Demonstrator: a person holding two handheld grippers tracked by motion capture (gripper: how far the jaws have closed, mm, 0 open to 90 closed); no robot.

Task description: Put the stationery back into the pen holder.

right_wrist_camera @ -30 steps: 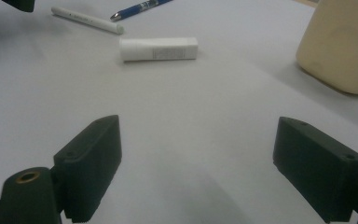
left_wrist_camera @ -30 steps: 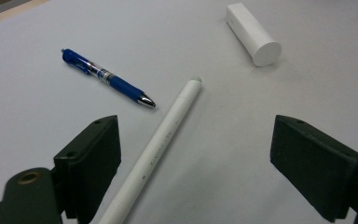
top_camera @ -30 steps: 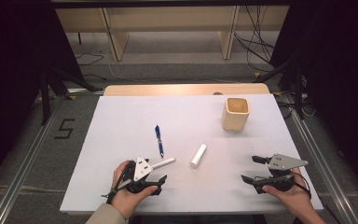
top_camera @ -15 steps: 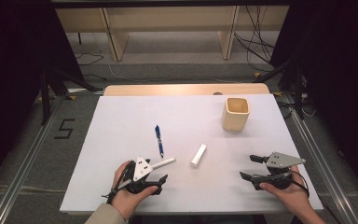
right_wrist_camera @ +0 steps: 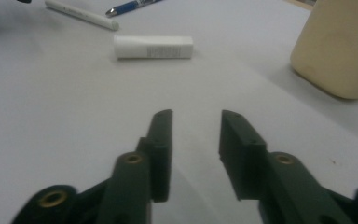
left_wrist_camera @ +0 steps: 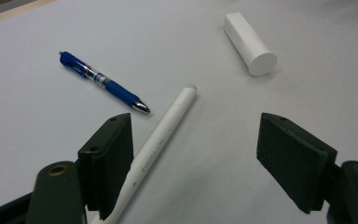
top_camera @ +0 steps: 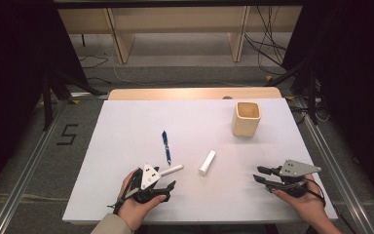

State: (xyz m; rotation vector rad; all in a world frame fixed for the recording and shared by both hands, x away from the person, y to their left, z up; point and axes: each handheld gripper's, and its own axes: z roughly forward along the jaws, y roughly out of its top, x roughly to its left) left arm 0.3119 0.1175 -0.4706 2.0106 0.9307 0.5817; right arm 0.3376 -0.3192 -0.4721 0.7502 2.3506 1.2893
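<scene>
A cream square cup (top_camera: 246, 118) stands upright on the white desk (top_camera: 126, 126), toward the far right corner; its mouth faces up and what shows of the inside looks bare, though the bottom cannot be seen. Nearer the person than the cup and to its left lies a short white cylinder (top_camera: 207, 162), on its side; farther left of the cup lie a blue pen (top_camera: 166, 146) and, nearer the person than that, a slim white pen (top_camera: 171, 170). The left gripper (top_camera: 168, 179) rests low on the desk in the person's left hand (top_camera: 137, 204), well to the left of the cup and close to the near edge; its jaws stand wide apart around the near end of the white pen, which lies against the inner face of one jaw in the left gripper view, with nothing clamped. The right gripper (top_camera: 259, 175) is held in the right hand (top_camera: 306, 204), nearer the person than the cup and just right of it, pointing left toward the cylinder; its jaws are parted by a narrow gap, holding nothing. Bare desk lies between the right gripper and the cylinder, and between the cup and the pens.
</scene>
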